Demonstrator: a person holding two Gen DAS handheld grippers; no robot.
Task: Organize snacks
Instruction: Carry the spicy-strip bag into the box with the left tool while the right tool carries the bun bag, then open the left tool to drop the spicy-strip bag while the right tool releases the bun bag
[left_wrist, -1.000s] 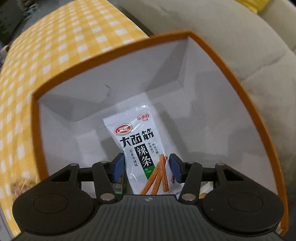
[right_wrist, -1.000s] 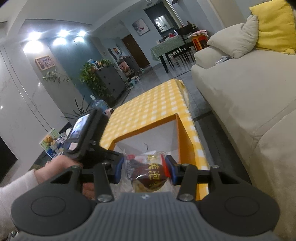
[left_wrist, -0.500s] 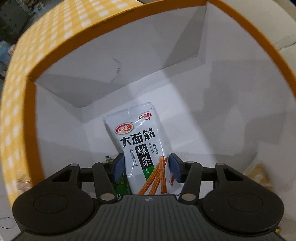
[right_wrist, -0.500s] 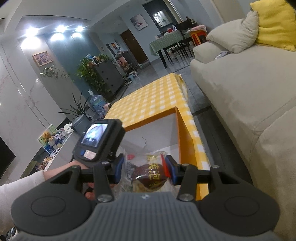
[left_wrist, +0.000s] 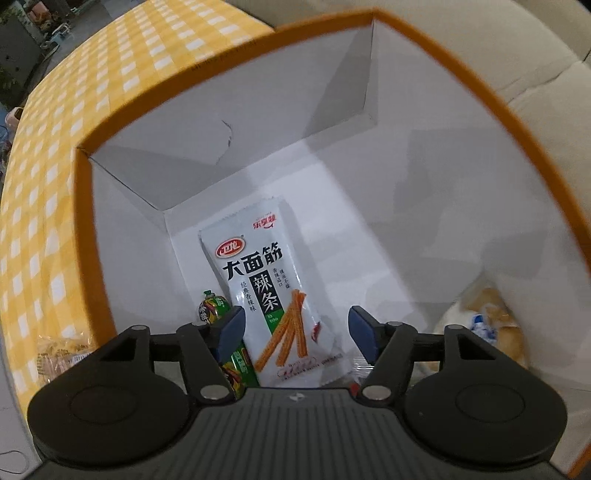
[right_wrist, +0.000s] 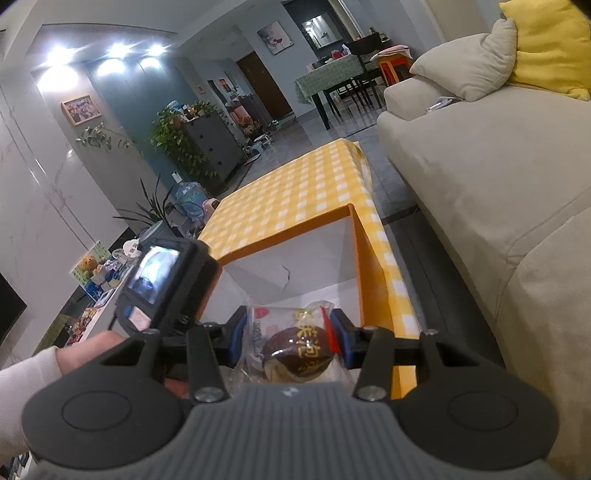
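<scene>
White spicy-strip snack packet (left_wrist: 271, 291) lies released inside the orange-rimmed white cardboard box (left_wrist: 436, 177), left hand-held gripper (left_wrist: 295, 326) opening around it; right hand-held gripper (right_wrist: 287, 339), clamping a clear-wrapped chocolate pastry (right_wrist: 295, 352), should deposit next.

The left wrist view is taken from above the orange-rimmed box (left_wrist: 476, 92), steeply downward and close in, so that its white inside fills most of the frame; a strip of the yellow checked tablecloth (left_wrist: 74, 122) is seen past the box's far and left rims. The right wrist view is aimed forward at a shallow downward slant, along the tablecloth (right_wrist: 295, 199) toward its far edge, with the sofa (right_wrist: 480, 177) on the right. The box (right_wrist: 364, 266) and the cloth are shared by both views. The blurred device (right_wrist: 162, 280) at left is probably the left gripper's camera housing.
</scene>
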